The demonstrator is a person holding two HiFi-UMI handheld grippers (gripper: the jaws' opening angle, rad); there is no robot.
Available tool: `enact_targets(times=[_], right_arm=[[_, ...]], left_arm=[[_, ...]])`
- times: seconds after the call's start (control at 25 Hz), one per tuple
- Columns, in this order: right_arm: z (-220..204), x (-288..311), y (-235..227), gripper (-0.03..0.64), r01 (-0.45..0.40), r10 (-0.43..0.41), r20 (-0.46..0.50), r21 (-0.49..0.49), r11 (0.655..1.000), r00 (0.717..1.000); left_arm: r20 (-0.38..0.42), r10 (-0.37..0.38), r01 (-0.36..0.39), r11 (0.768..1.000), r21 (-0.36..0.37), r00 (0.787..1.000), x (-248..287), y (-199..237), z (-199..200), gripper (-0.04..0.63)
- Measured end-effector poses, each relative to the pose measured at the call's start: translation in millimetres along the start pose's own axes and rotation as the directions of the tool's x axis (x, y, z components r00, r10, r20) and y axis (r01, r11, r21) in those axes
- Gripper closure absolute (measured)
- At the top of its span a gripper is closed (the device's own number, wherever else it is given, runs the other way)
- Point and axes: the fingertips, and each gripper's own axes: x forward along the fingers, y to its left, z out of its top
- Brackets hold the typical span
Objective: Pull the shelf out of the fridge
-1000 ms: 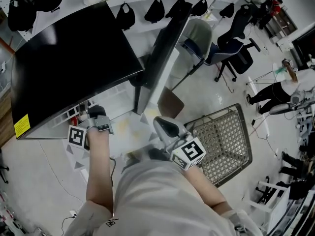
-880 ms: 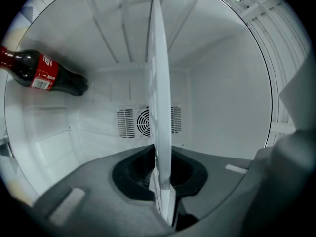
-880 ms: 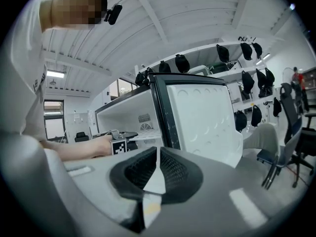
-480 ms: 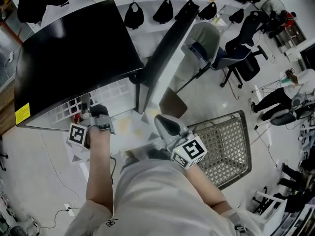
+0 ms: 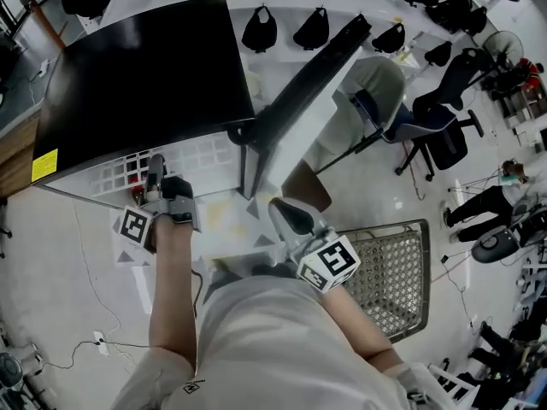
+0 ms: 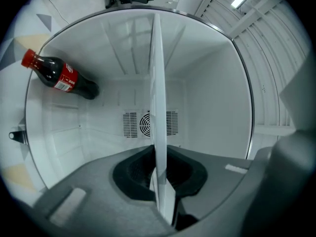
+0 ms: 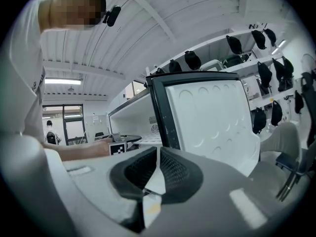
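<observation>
A small black fridge stands with its door swung open to the right. Its white grid shelf sticks partly out of the front. My left gripper is shut on the shelf's front edge. In the left gripper view the shelf runs edge-on between the pads of my left gripper into the white interior. A cola bottle lies inside the fridge. My right gripper hangs beside the door, shut and empty. The right gripper view has my right gripper facing the door's inner panel.
A wire basket sits on the floor at the right, close to my right hand. An office chair stands beyond the door. Black bags hang on the wall racks behind the fridge. A person is at the far right.
My left gripper has drawn back from the fridge with the shelf, and more of the white grid shows outside. The right gripper has stayed about where it was.
</observation>
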Motion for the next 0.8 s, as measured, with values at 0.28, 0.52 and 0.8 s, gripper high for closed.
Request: enact_targets(times=[0.28, 0.52, 0.8], right_arm=[[0, 2, -13, 0.595, -0.099, 0.099, -0.007, 0.005, 0.995, 0.995], [2, 0, -16, 0.595, -0.173, 0.173, -0.008, 0.018, 0.985, 0.985], [-6, -2, -11, 0.595, -0.203, 0.204, -0.014, 0.047, 0.978, 0.979]], left_arm=[[0.063, -0.002, 0.002, 1.0, 0.003, 0.998, -9, 0, 0, 0.565], [0.117, -0.005, 0.006, 1.0, -0.002, 0.993, -16, -2, -1, 0.565], [0.131, -0.008, 0.009, 1.0, -0.009, 0.991, -26, -3, -4, 0.565]])
